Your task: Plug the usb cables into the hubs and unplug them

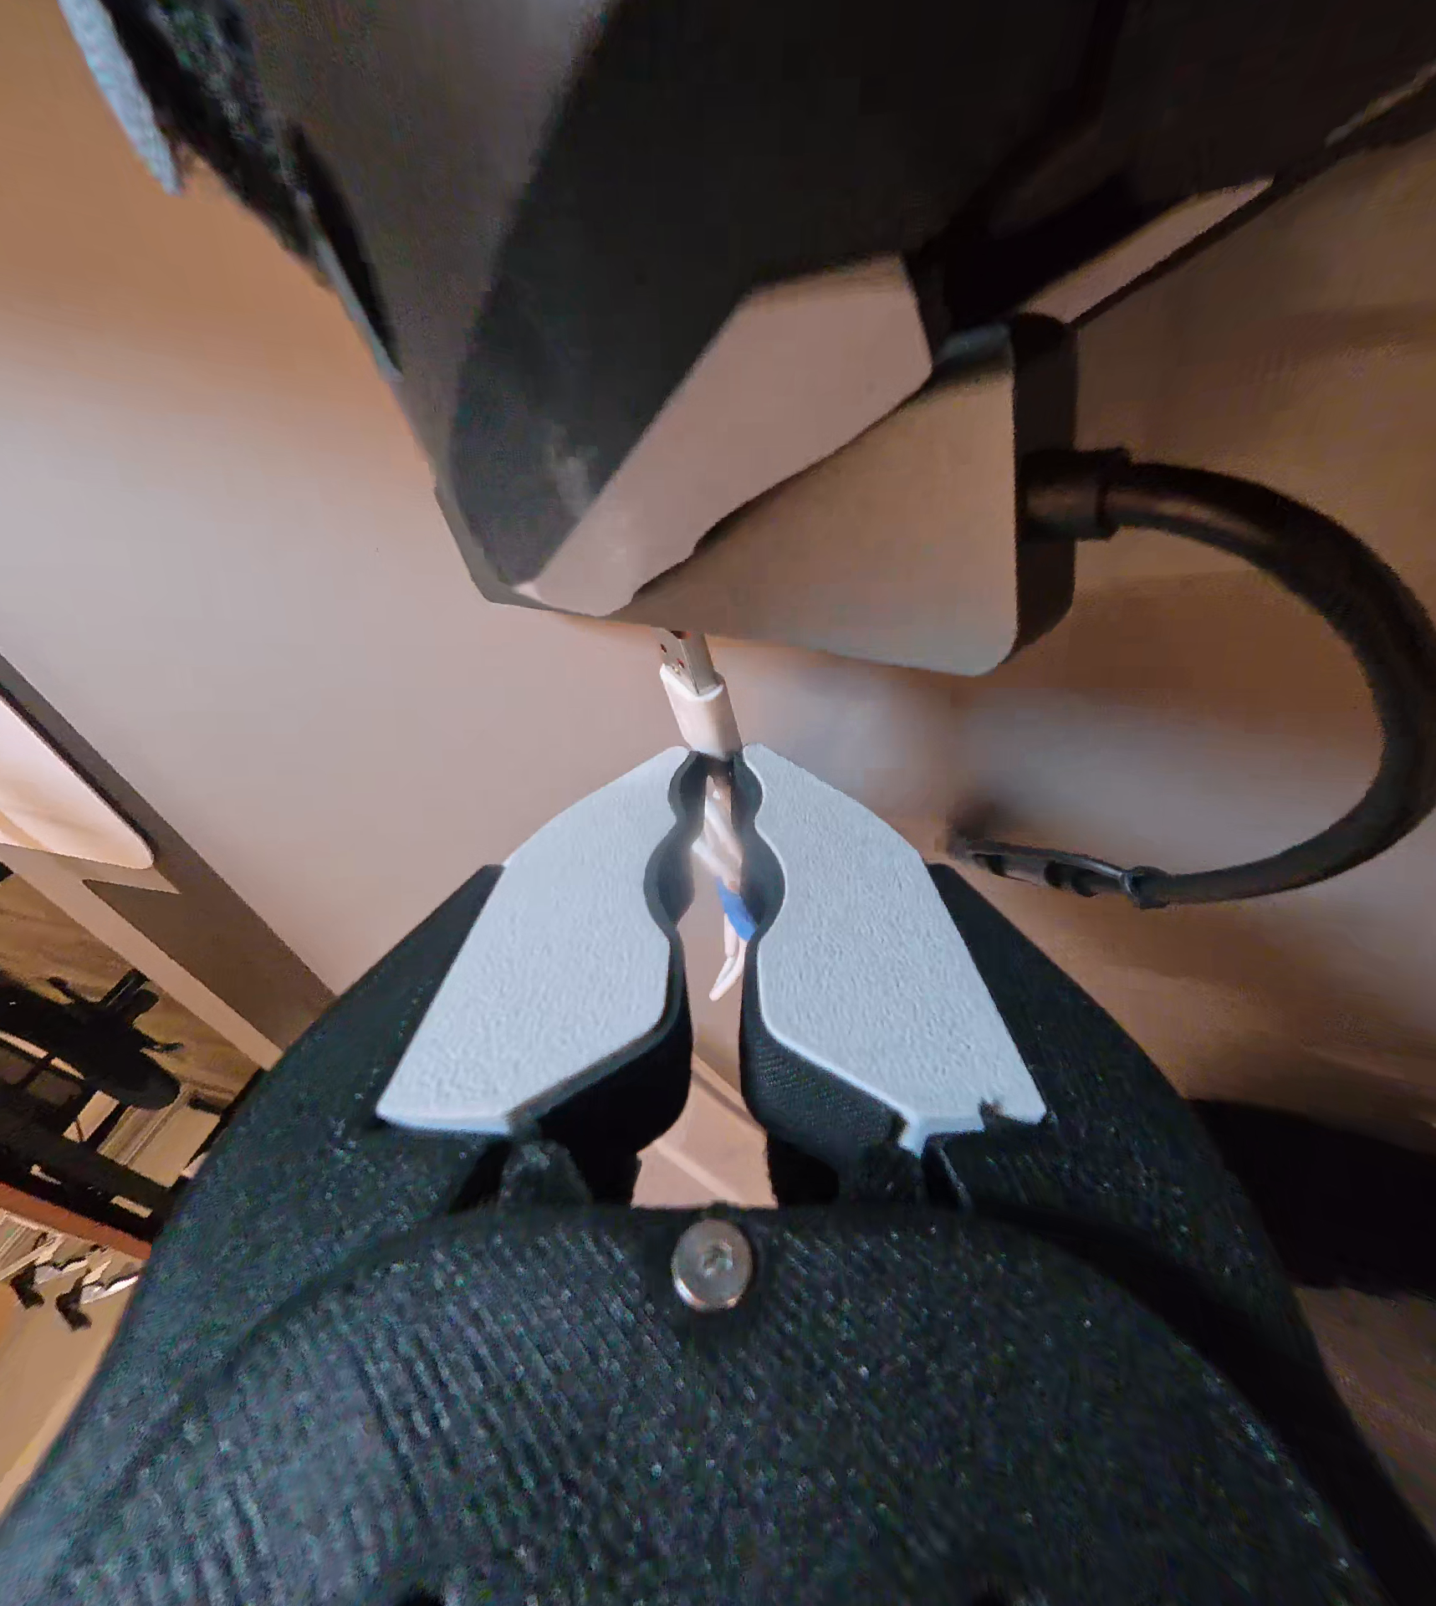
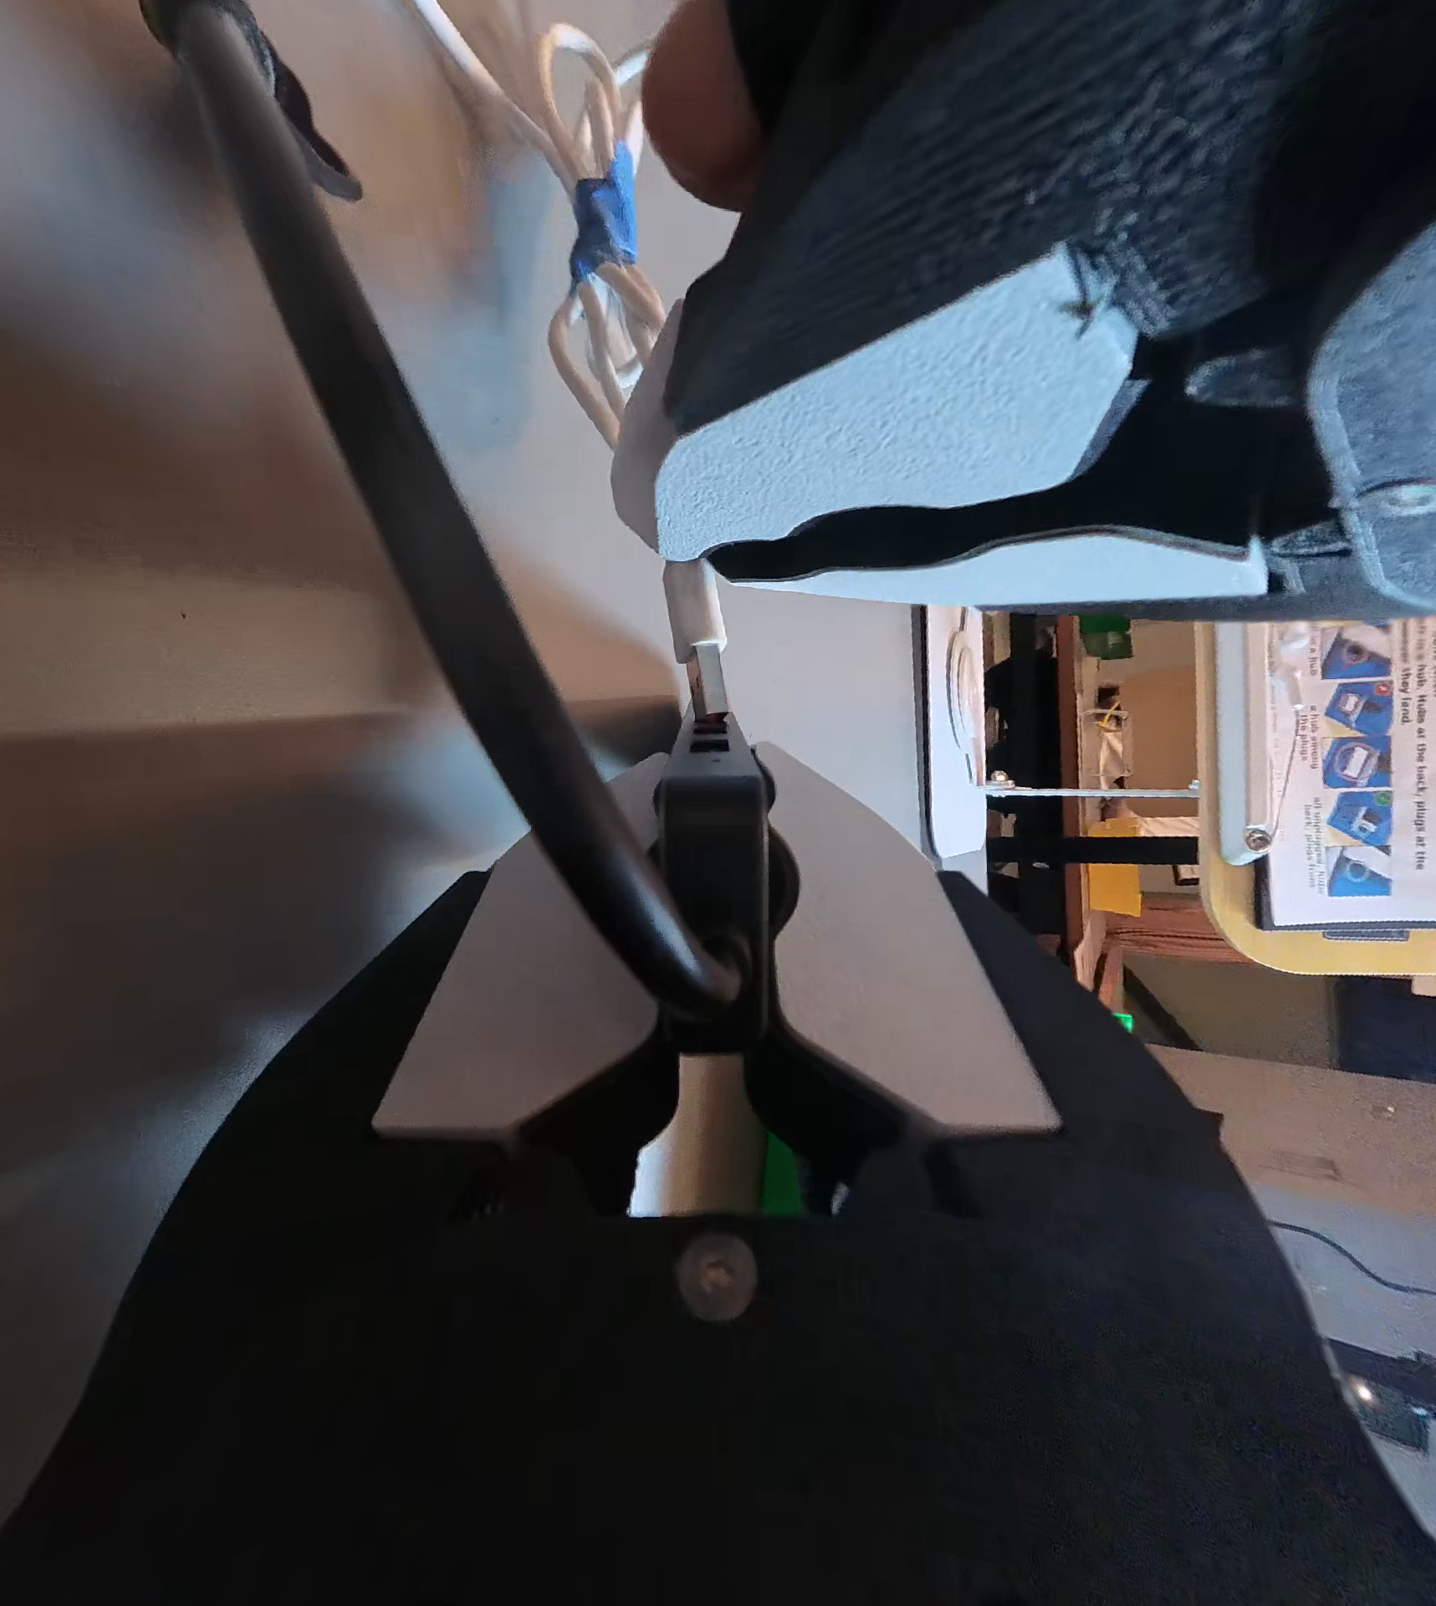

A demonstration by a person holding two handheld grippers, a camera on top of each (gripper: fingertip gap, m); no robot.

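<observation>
Left gripper (image 1: 718, 758) is pinched tight on the white usb plug (image 1: 697, 695) – light, stiff, best grabbed at its shell. Right gripper (image 2: 710, 786) clamps the small black hub (image 2: 710, 834) – metal tip right at a port.

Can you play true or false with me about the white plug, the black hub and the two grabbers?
1. The left gripper is shut on the white USB cable. True.
2. The right gripper is empty. False: it clamps the black hub.
3. The plug's metal tip is at the hub's port. True.
4. Red tape wraps the coiled cable. False: the tape is blue.
</observation>
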